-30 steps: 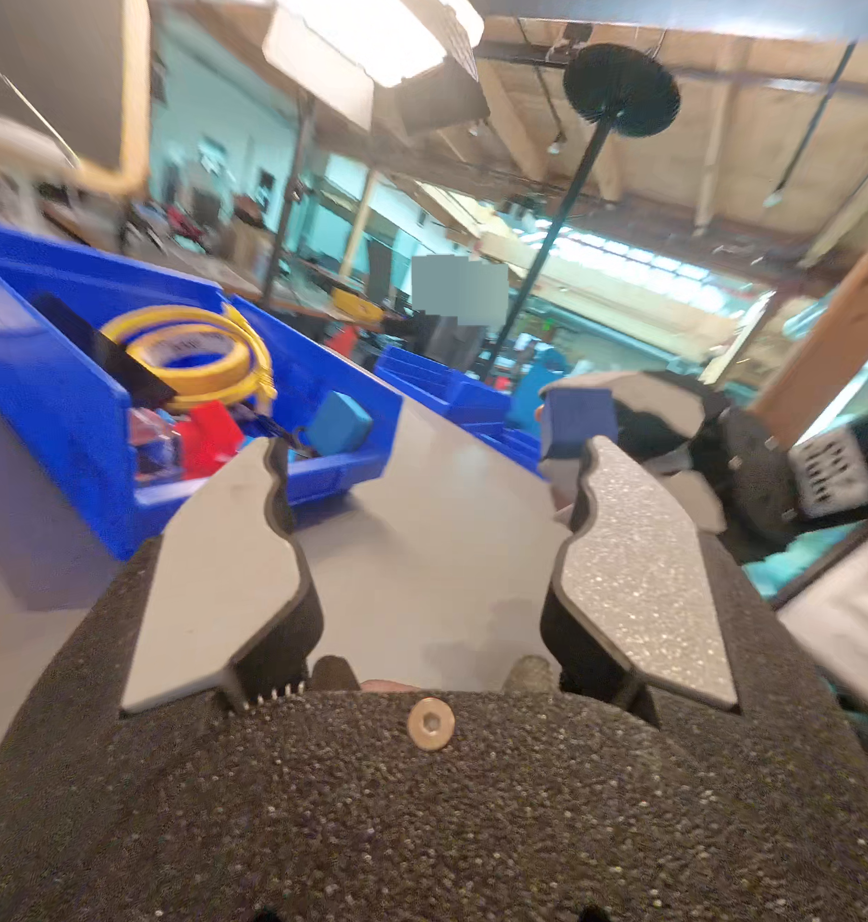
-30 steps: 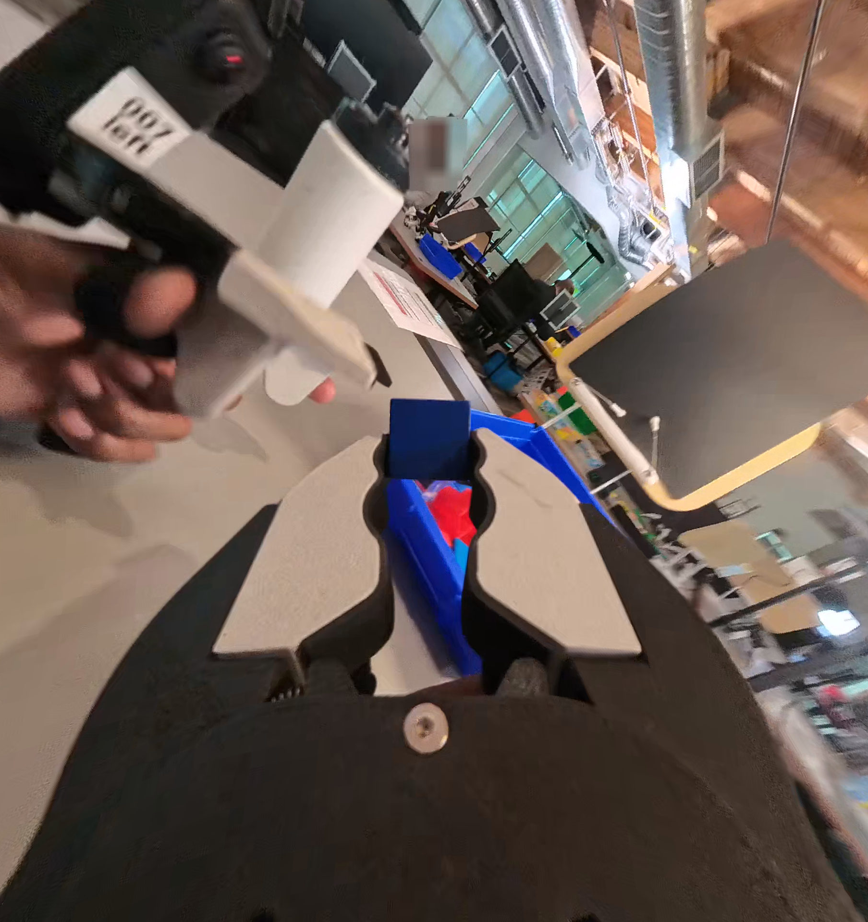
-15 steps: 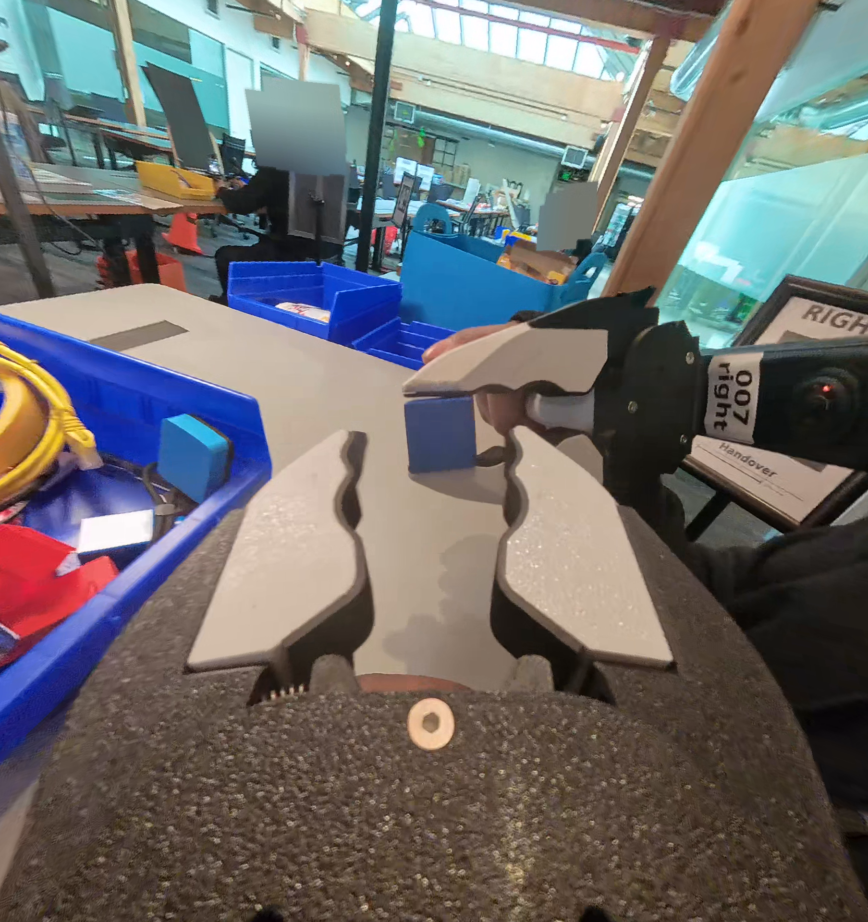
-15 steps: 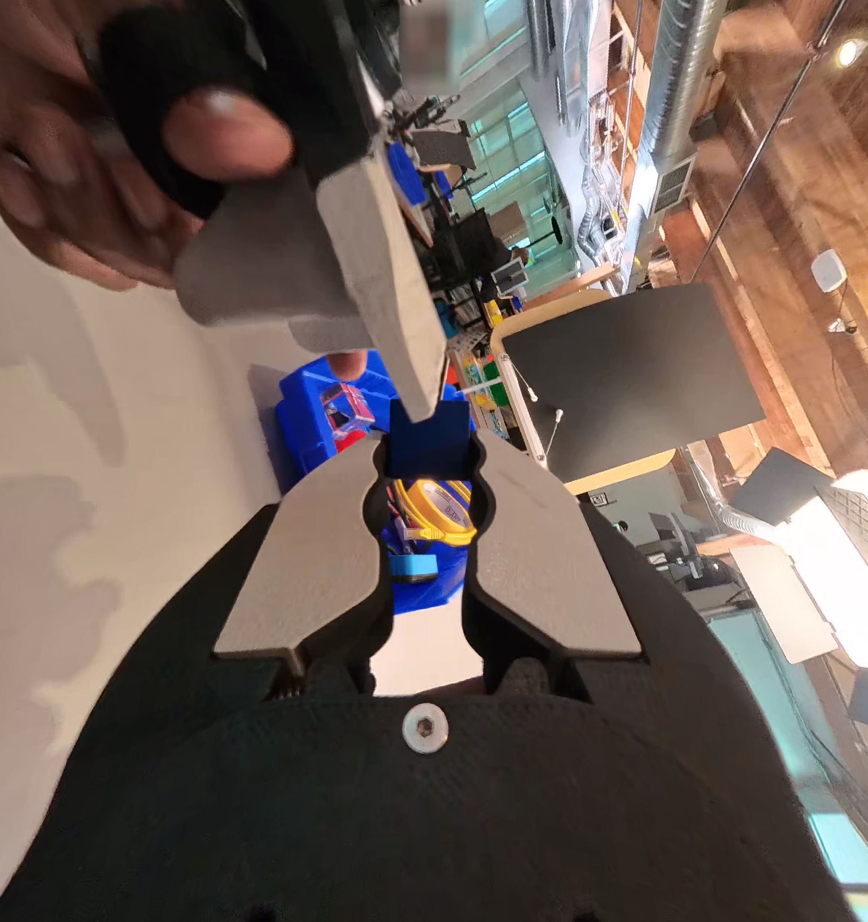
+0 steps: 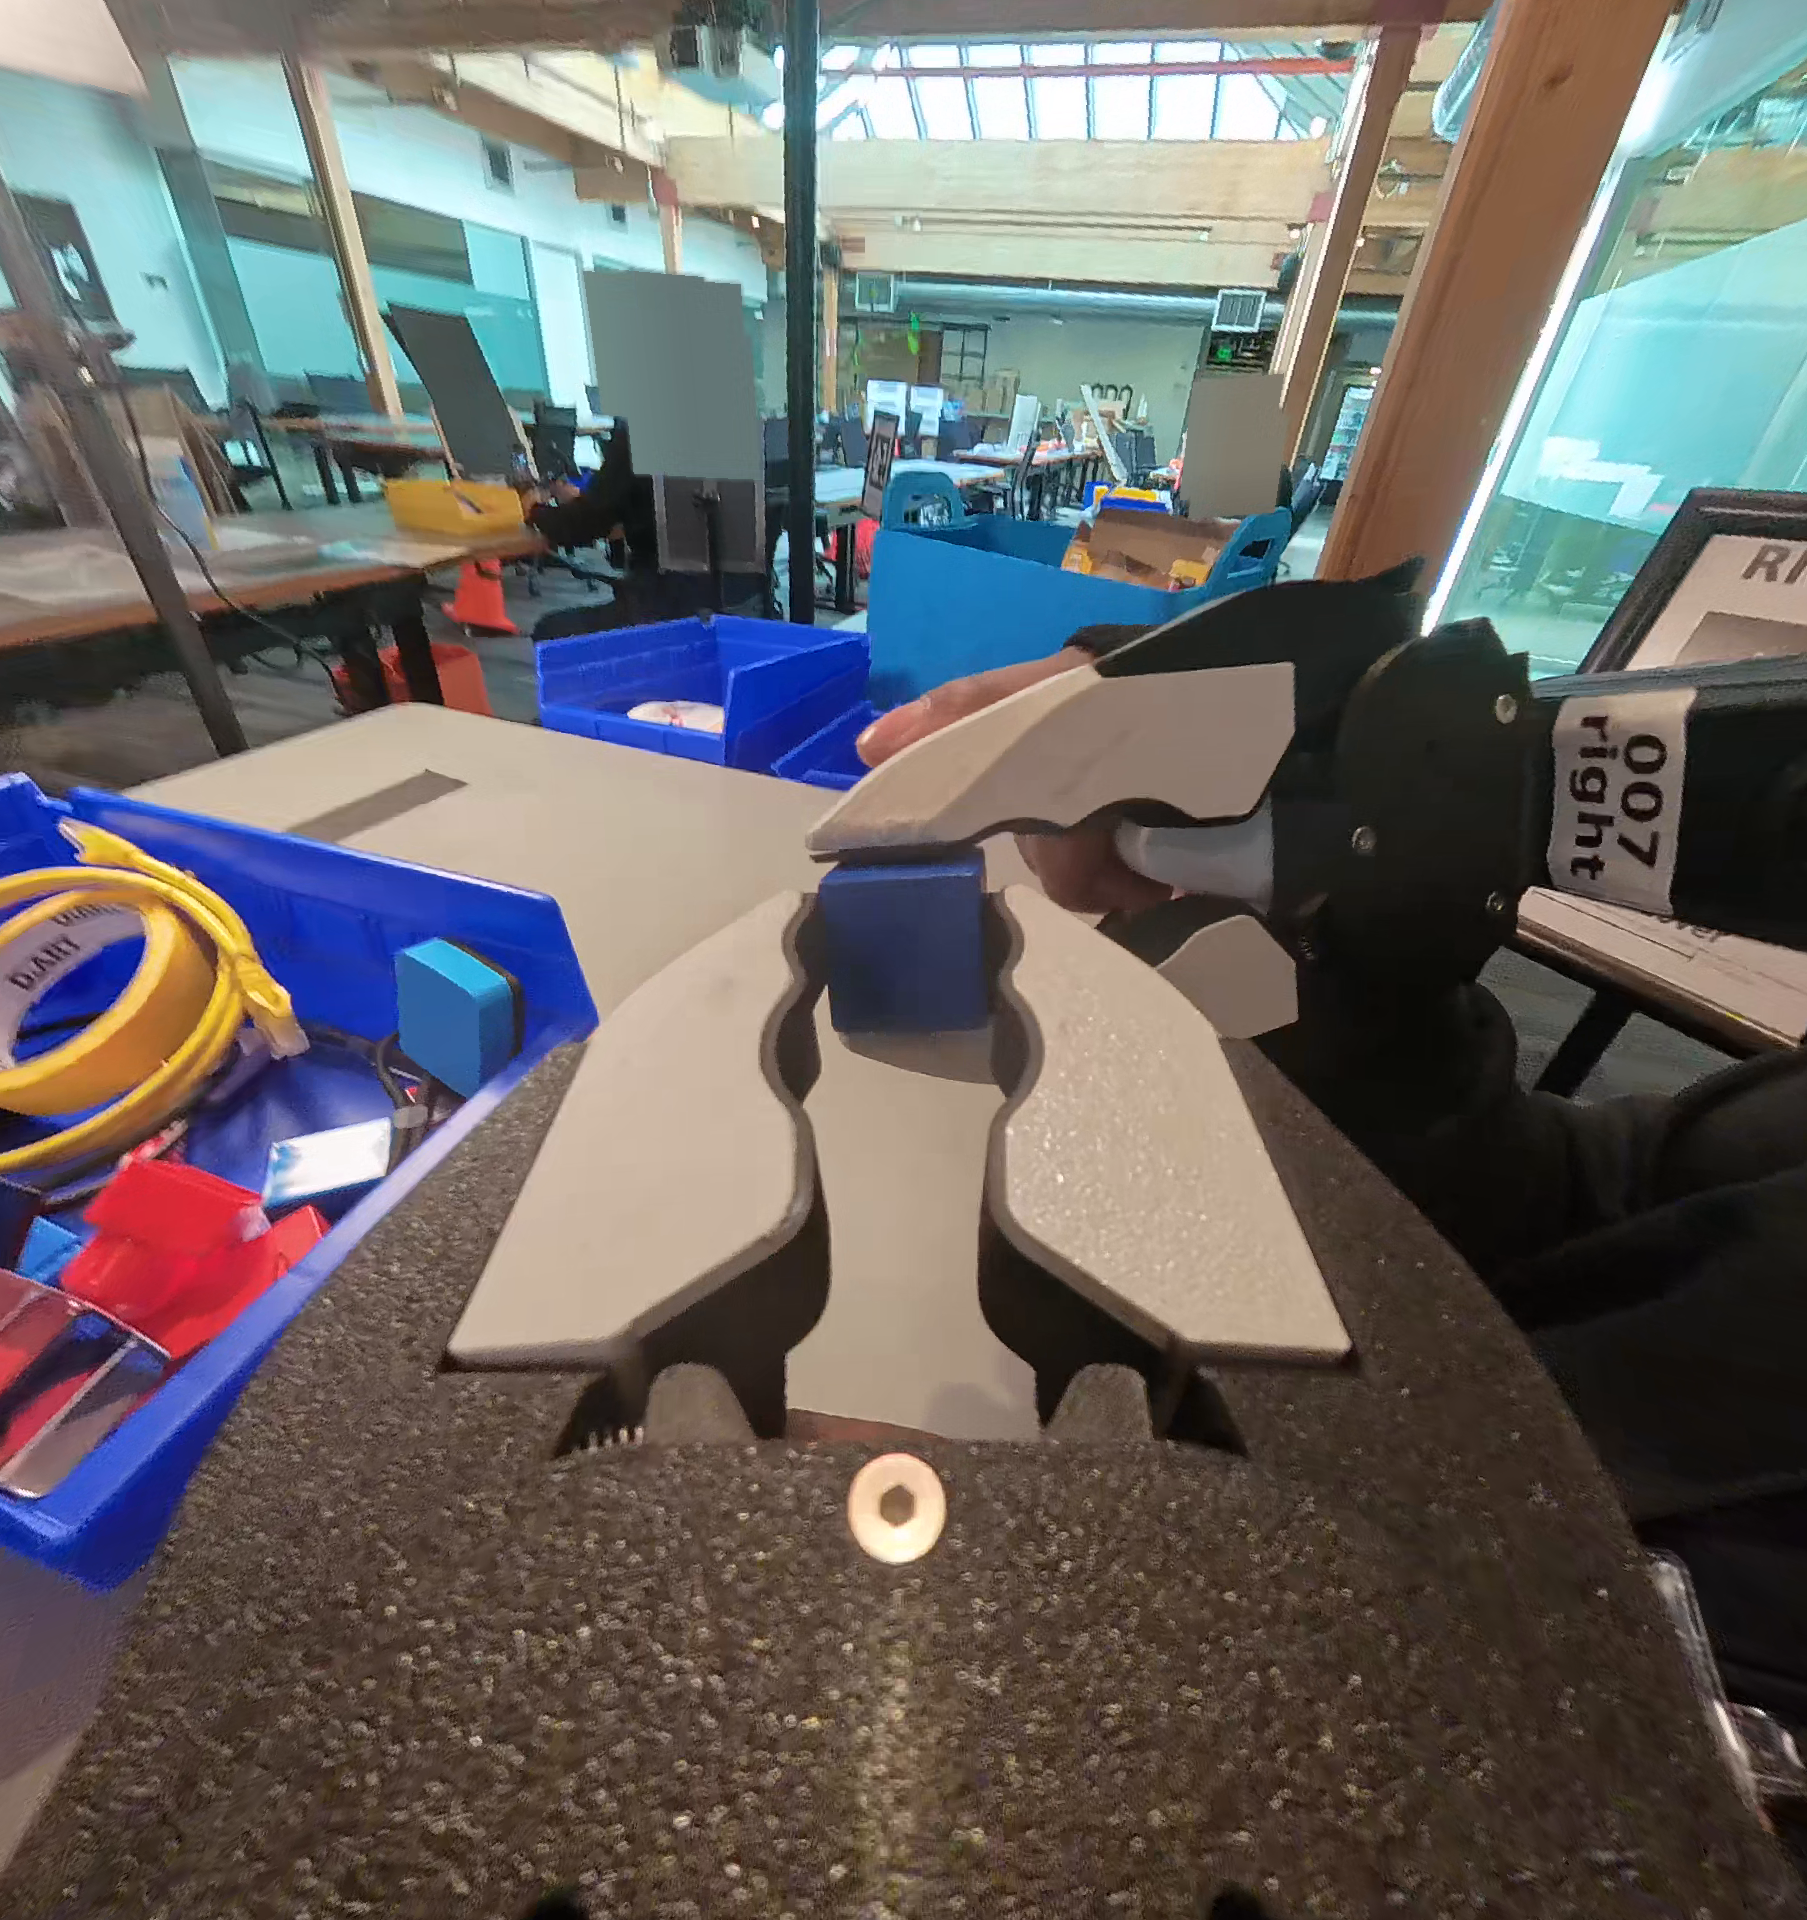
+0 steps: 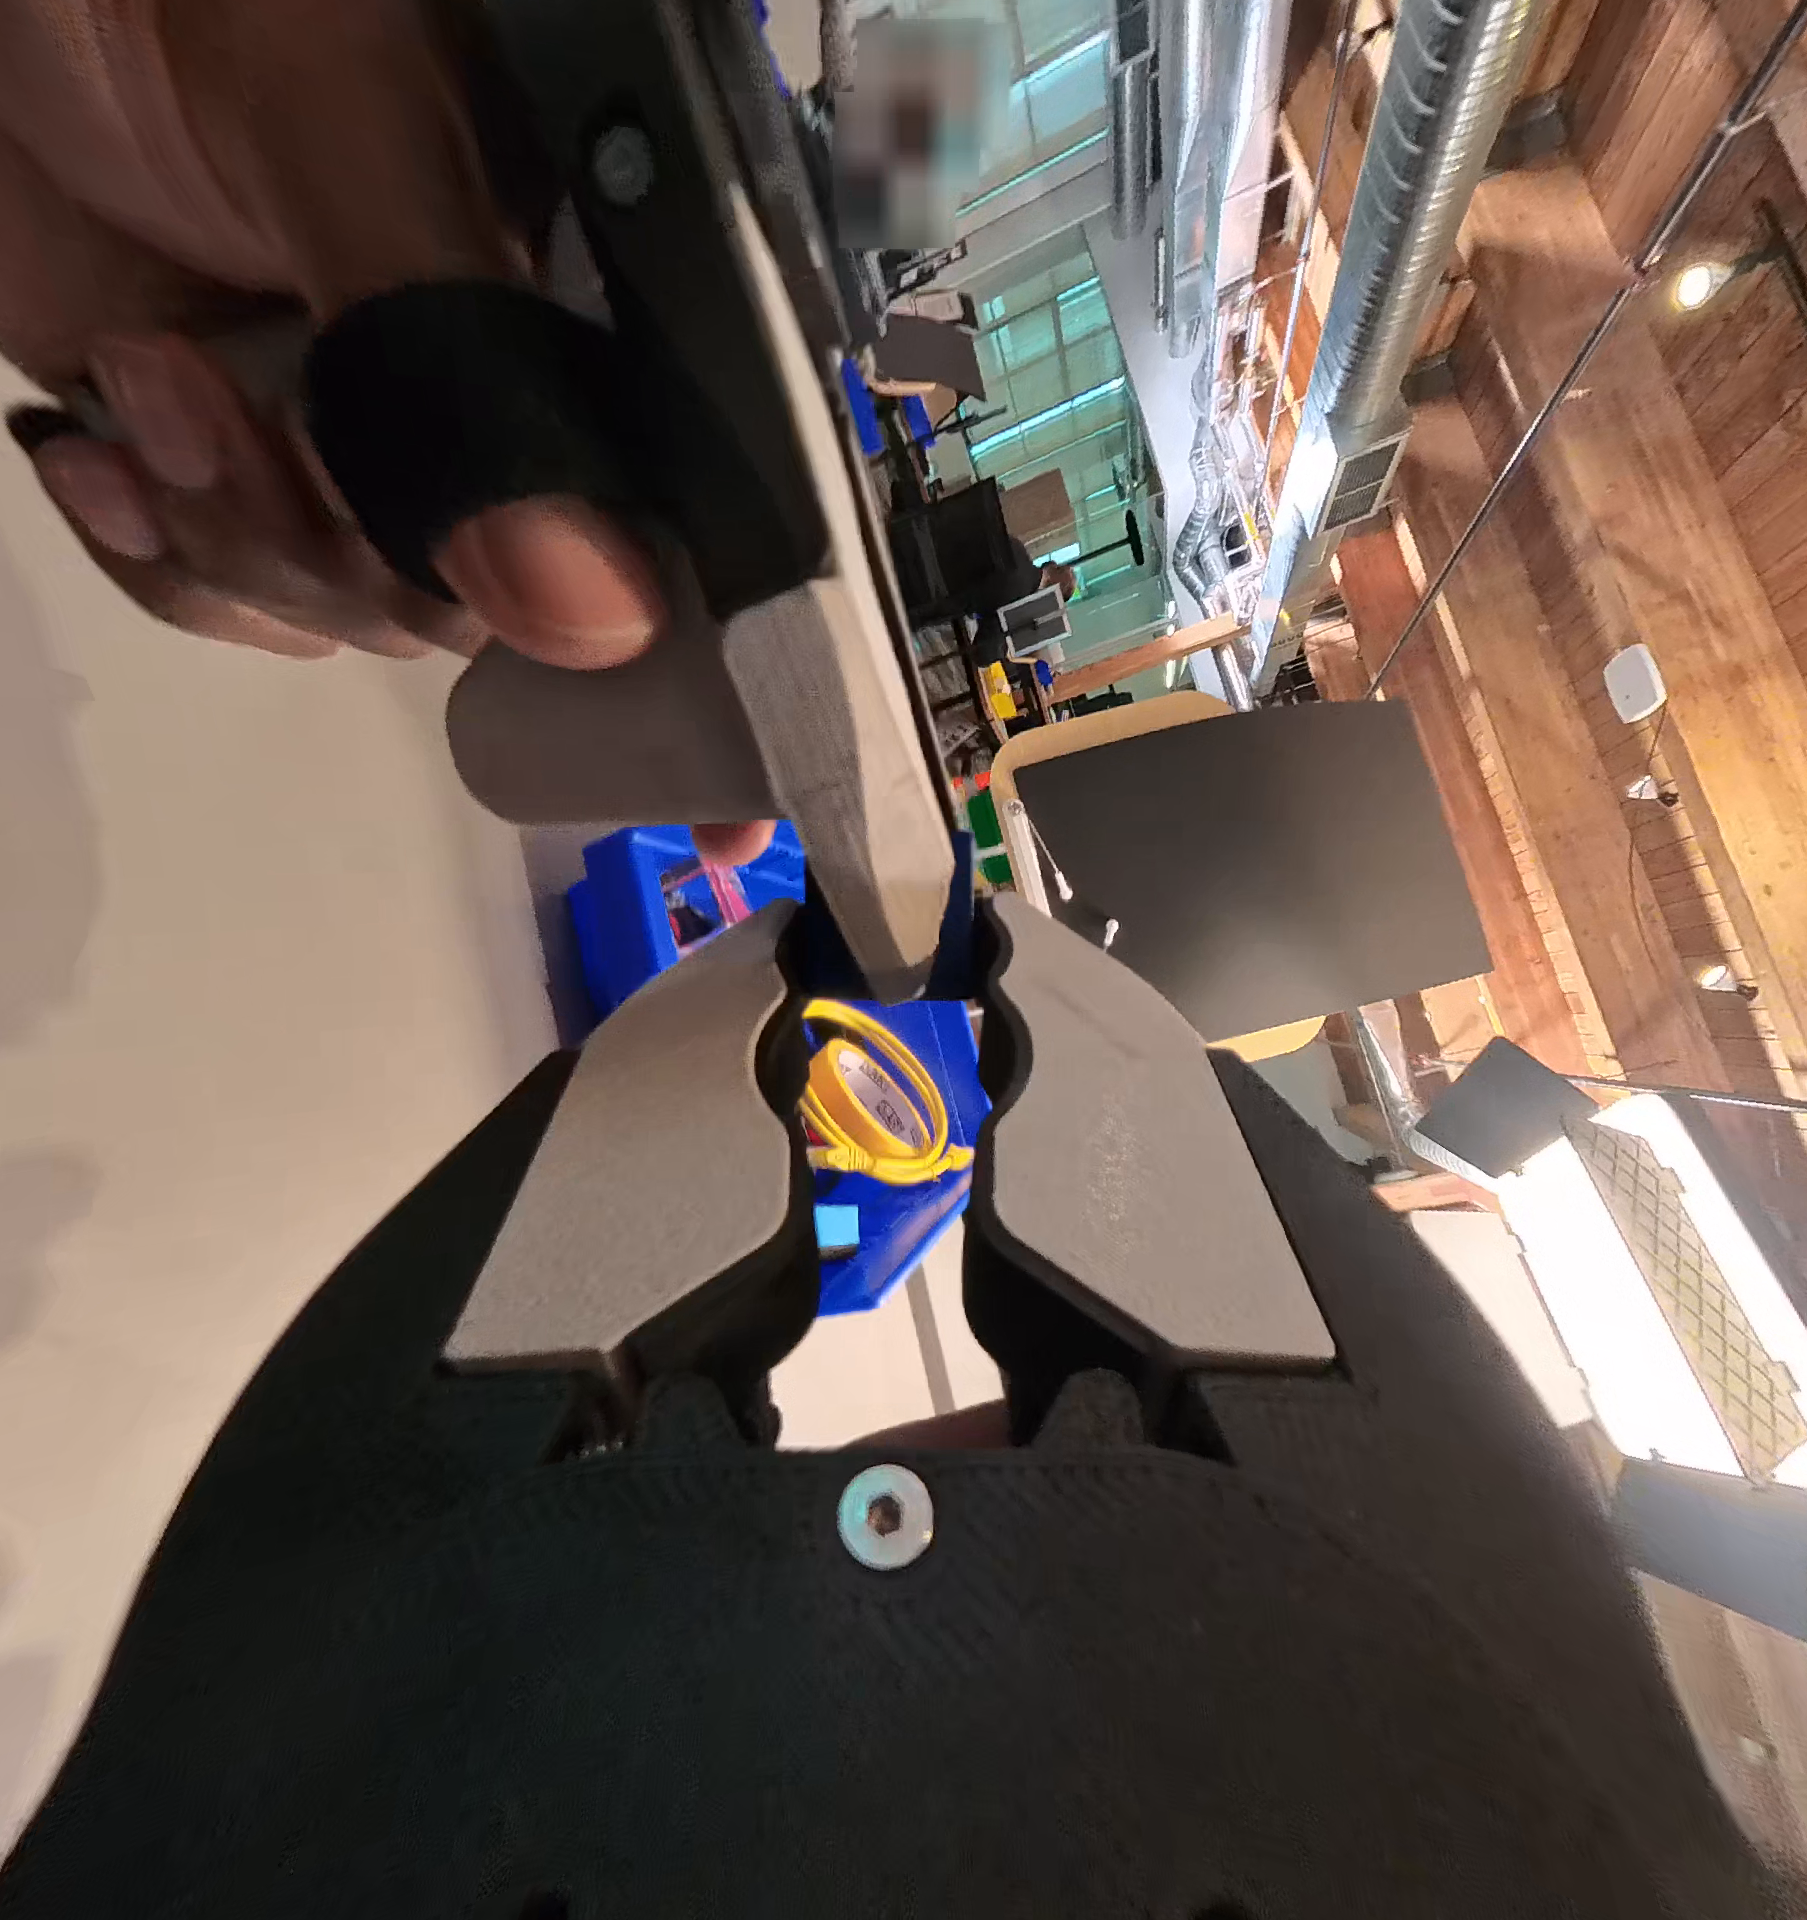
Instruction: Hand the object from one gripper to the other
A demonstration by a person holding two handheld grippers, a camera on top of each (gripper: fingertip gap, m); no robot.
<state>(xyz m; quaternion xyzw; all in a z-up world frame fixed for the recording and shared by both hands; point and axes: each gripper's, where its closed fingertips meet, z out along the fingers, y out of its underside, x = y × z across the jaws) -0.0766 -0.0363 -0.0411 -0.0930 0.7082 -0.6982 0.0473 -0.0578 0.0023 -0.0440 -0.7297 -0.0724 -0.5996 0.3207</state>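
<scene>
A blue cube [image 5: 904, 951] sits between the fingertips of my left gripper [image 5: 901, 925], whose jaws have closed against its two sides above the grey table [image 5: 566, 821]. My right gripper comes in from the right, turned on its side. Its upper finger [image 5: 1044, 758] lies on top of the cube, and its lower finger [image 5: 1231, 977] is partly hidden. In the right wrist view my right gripper [image 6: 883, 940] is shut on the cube [image 6: 961, 925]. One finger [image 6: 847, 831] of the left gripper, held by a hand, covers most of the cube.
A blue bin [image 5: 535, 935] at the left holds a yellow tape roll [image 5: 57, 1008], a yellow cable, red pieces and a light blue block [image 5: 452, 997]. More blue bins [image 5: 691, 675] stand at the table's far edge. A framed sign [image 5: 1772, 613] stands at the right. Left and right tips are no more than a few centimetres apart.
My left gripper swung round toward the right gripper, moved in around the blue cube and narrowed its jaws onto it. The right gripper kept its hold on the cube.
</scene>
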